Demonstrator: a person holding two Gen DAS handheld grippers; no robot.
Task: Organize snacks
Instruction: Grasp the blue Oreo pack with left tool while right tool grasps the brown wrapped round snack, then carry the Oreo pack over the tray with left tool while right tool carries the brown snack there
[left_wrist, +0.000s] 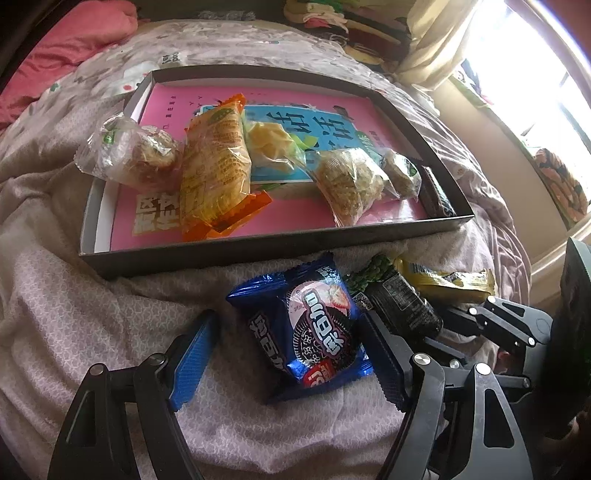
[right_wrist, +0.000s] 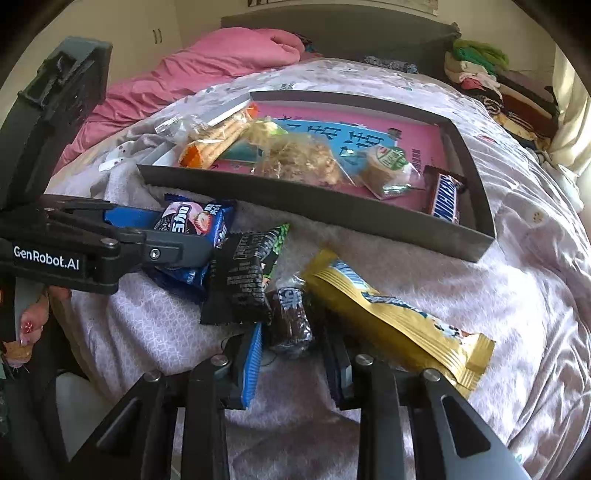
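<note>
The left tongs (left_wrist: 288, 354) stand apart astride the blue biscuit packet (left_wrist: 306, 332), ready to close; the right tongs (right_wrist: 291, 354) clamp the small brown sweet (right_wrist: 290, 321) for the tray (right_wrist: 332, 212).

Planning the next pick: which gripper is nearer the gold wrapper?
Right. The right gripper sits beside the gold wrapper; the left gripper straddles the Oreo pack, farther off.

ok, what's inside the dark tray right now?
The dark tray holds a pink book as its base, with an orange-wrapped snack, several clear-wrapped pastries and a Snickers bar on top. The book's cover is partly hidden; anything beneath it can't be seen.
</note>
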